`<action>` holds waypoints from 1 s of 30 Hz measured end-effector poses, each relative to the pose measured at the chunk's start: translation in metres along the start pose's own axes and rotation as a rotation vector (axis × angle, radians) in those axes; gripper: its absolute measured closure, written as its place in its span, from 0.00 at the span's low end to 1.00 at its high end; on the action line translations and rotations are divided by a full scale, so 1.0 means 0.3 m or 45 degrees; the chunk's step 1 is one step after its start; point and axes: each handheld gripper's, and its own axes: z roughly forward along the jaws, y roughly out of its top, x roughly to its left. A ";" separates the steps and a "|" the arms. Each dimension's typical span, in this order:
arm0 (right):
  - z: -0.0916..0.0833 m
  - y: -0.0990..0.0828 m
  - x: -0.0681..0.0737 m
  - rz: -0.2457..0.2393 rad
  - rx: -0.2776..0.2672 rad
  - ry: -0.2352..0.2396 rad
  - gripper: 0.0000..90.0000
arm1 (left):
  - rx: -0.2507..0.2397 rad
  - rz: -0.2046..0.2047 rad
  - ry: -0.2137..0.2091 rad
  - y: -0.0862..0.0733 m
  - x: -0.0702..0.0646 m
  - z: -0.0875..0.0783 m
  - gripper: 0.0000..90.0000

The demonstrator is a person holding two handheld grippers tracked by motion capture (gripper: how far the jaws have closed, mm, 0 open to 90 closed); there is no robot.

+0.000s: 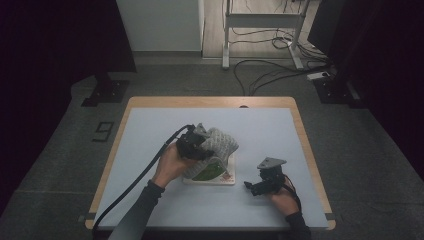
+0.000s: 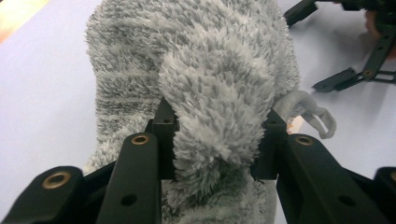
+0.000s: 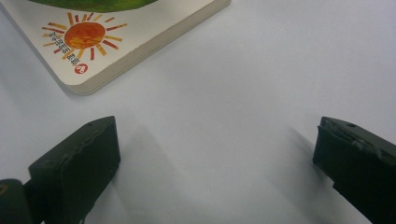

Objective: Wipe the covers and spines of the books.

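Observation:
A fluffy grey sock (image 1: 220,143) (image 2: 205,70) lies draped over a white board book (image 1: 212,175) in the middle of the table. My left gripper (image 1: 196,146) (image 2: 217,126) is shut on a bunched fold of the sock, which bulges up between its two jaws. A grey plastic hook (image 2: 310,112) hangs from the sock's side. The book's corner (image 3: 107,42), printed with an orange sun, lies just ahead of my right gripper (image 1: 252,187) (image 3: 215,154). That gripper rests low at the front right of the table, open, with bare table between its jaws.
A pale blue mat (image 1: 260,135) covers the wooden table (image 1: 300,125). Beyond the far edge stand a white cabinet (image 1: 160,25), a metal frame (image 1: 262,20) and loose cables (image 1: 270,70) on the floor.

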 end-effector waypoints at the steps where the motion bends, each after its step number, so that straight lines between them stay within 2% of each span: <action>1: 0.000 0.000 0.000 0.000 0.000 0.000 0.00 | -0.001 -0.009 0.008 -0.005 0.006 -0.006 0.69; 10: 0.000 0.000 0.000 0.000 -0.001 0.000 0.00 | 0.005 -0.068 0.075 -0.056 0.074 -0.065 0.68; 30: 0.000 0.000 0.001 -0.001 -0.002 -0.003 0.00 | 0.021 -0.216 0.198 -0.209 0.212 -0.180 0.69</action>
